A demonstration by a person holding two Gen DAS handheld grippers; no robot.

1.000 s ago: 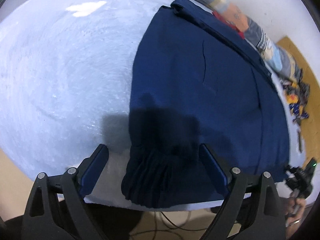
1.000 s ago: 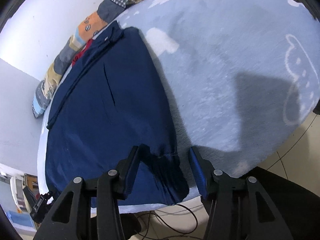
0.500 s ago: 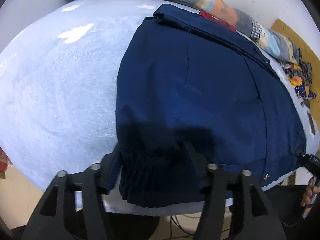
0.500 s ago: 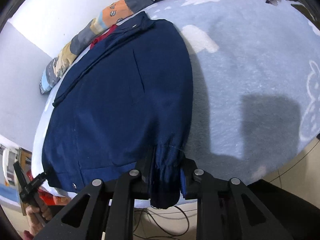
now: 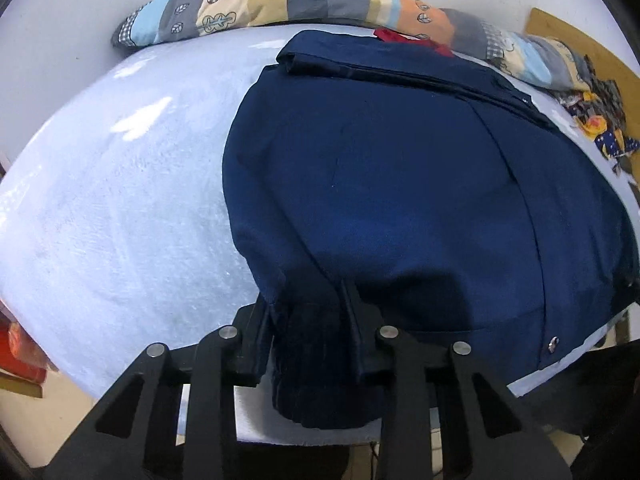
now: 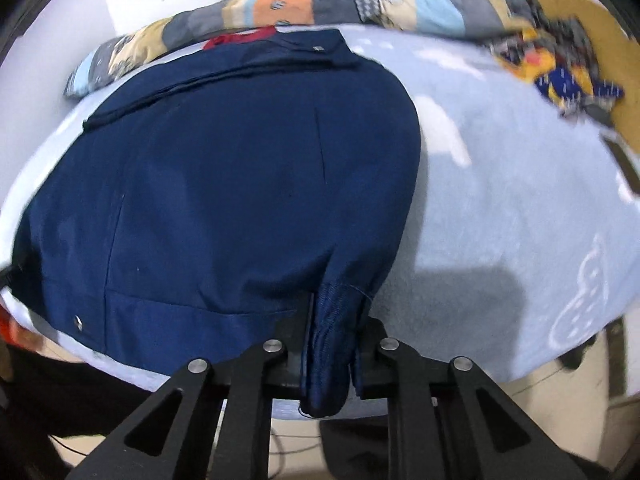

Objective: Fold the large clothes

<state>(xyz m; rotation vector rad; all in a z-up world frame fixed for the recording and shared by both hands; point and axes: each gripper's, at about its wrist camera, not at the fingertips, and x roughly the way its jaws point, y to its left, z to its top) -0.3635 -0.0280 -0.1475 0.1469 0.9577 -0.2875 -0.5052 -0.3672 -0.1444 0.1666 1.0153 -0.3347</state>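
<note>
Navy jacket (image 5: 400,184) spread flat on the pale blue bed (image 5: 120,208), long axis running from the near edge toward the collar at the far side, by the patchwork pillow (image 5: 280,4). Left tongs (image 5: 308,320) just closed, pinching the gathered cuff at the near left corner. Right tongs (image 6: 334,336) likewise just closed, clamped on the other ribbed cuff. Both angled steeply down at the bed edge. Crumpled patterned cloth (image 6: 560,68) off to the far right, well apart from the jacket.
</note>
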